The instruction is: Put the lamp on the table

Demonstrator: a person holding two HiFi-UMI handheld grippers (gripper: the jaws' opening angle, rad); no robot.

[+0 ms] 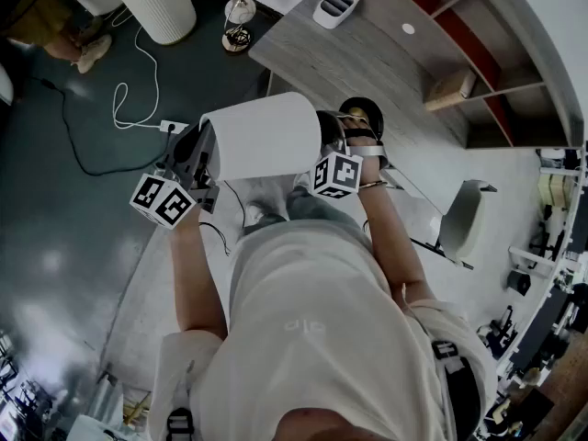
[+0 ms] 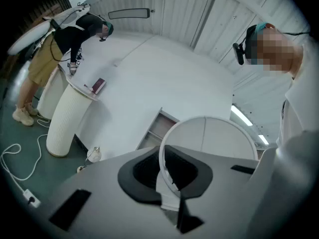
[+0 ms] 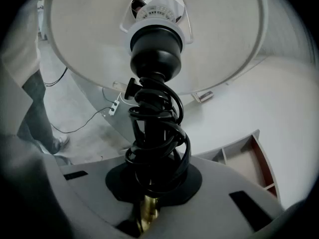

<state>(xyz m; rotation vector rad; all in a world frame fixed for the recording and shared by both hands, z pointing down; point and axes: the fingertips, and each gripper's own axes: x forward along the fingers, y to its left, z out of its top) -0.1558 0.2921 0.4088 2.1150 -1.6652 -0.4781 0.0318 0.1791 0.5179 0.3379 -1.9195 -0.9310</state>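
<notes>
Two hand-held grippers hold the lamp in mid-air, short of the long grey wood-grain table [image 1: 386,72], whose far end runs out of the head view. The lamp [image 1: 266,136], with its white cylindrical shade, lies on its side in front of our chest, above the floor [image 1: 55,200] and touching no surface. Our left gripper [image 2: 172,180] is closed narrowly on the shade's thin rim, which stands edge-on between its jaws. Our right gripper [image 3: 149,188] is clamped on the lamp's stem, jaws nearly together. A black power cord [image 3: 157,128] coiled round that stem hides most of it; only a brass-coloured piece [image 3: 146,210] shows at the pads. In the head view, a dark round shape [image 1: 366,110] beyond the right gripper's marker cube [image 1: 335,175] is too cut off for us to identify.
</notes>
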